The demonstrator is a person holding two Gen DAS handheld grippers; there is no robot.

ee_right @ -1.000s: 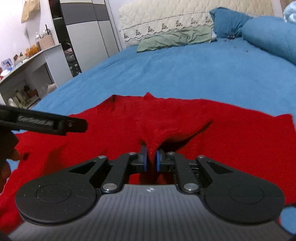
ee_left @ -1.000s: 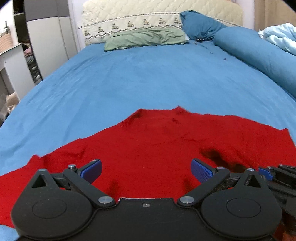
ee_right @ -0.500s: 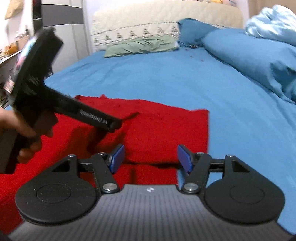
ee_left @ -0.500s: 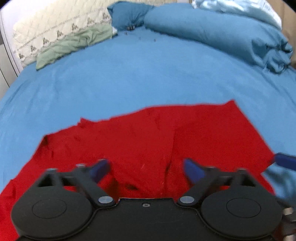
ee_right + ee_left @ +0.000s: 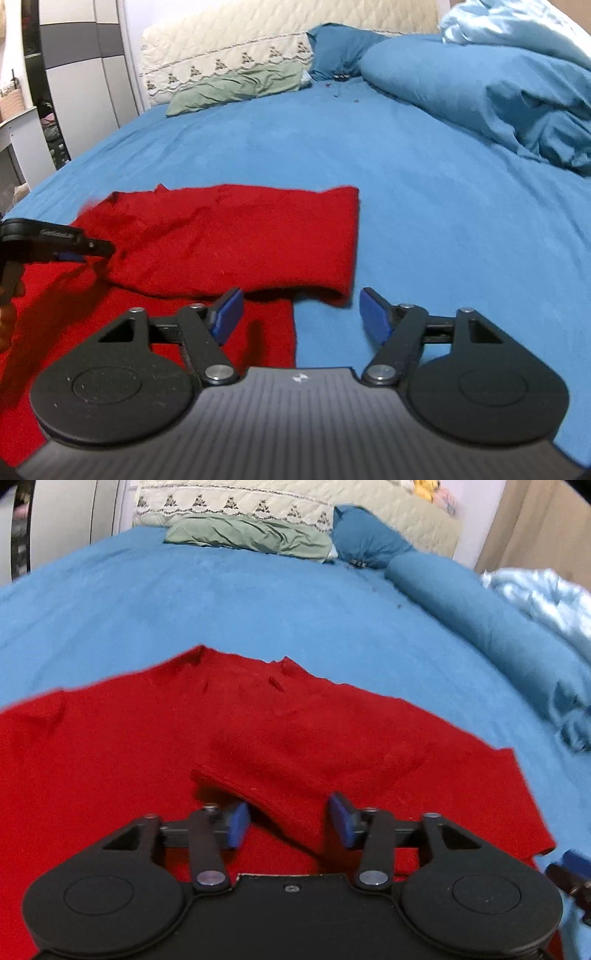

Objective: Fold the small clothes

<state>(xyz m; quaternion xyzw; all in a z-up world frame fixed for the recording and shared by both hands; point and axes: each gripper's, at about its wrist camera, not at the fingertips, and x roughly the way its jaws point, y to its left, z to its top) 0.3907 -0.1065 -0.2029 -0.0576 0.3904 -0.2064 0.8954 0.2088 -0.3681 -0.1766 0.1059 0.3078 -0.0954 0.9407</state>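
Lying flat on the blue bed (image 5: 258,602), red garment (image 5: 110,768), one folded edge raised between the closing pads of the left claw (image 5: 288,821), untouched. Right claw (image 5: 301,314) opening, empty, just beside the folded sleeve.

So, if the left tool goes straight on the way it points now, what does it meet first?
Most likely the red garment: its raised folded edge lies between the closing pads of the left tool, not yet pinched. Depth is hard to judge, but beyond the fold there is more red cloth, then the blue bedsheet.
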